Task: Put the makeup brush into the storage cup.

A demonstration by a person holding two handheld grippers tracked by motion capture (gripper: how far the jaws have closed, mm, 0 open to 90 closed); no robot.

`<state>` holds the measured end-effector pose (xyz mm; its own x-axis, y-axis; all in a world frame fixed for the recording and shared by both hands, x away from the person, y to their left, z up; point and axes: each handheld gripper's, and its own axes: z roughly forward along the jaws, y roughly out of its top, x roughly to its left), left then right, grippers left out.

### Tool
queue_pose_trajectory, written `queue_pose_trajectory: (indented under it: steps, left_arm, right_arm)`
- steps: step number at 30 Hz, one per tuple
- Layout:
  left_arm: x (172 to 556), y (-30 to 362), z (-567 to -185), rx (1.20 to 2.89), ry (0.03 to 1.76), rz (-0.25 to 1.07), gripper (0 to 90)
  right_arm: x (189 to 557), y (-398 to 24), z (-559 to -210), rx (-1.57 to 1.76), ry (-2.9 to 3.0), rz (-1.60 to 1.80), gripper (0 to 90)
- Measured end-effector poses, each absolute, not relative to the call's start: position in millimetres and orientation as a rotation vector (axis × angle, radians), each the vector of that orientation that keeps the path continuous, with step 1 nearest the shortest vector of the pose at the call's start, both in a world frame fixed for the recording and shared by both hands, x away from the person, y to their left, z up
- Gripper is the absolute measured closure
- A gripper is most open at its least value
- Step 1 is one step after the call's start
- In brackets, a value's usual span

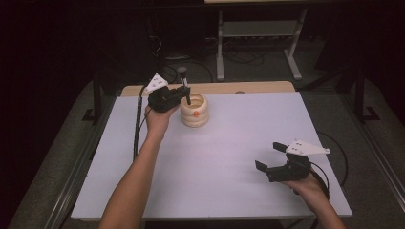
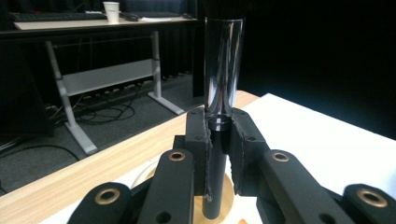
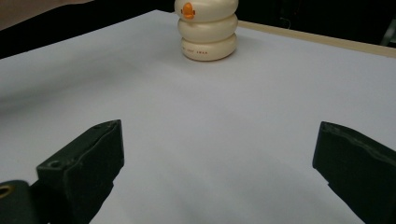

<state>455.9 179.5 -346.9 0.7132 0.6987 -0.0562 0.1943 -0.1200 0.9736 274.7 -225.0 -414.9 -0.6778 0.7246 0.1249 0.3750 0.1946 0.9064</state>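
Fingers of our left gripper (image 1: 184, 95) are clamping a dark brush (image 1: 184, 86) by its handle, in the upper middle of the high view. We are holding the brush upright, its bristle head uppermost and its lower end reaching down into the open top of a cream holder (image 1: 194, 110) shaped like three stacked rings. In the left gripper view, the two black fingers (image 2: 198, 140) are pressing on either side of the brush (image 2: 223, 70), just below its shiny sleeve, and the handle is running down toward the pale rim of the holder (image 2: 228, 196) at the bottom centre.

We are keeping our right gripper (image 1: 273, 156) in the lower right of the high view, well apart from the holder, with its fingers spread wide and nothing between them. In the right gripper view, those fingers (image 3: 88, 158) are standing at the lower corners, and the holder (image 3: 208, 30) with its small orange mark is sitting at the top centre.

Everything is resting on a white tabletop (image 1: 229, 157), with a strip of wood (image 1: 248, 87) along its far edge.
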Motion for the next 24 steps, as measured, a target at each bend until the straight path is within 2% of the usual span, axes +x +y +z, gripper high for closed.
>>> queue_pose_trajectory:
  steps: [24]
  left_arm:
    - [475.3,176.5,-373.5,1.708,0.815,0.487,79.1]
  right_arm:
    - [274.4,-227.6,-413.5,1.043,2.141,1.484,1.5]
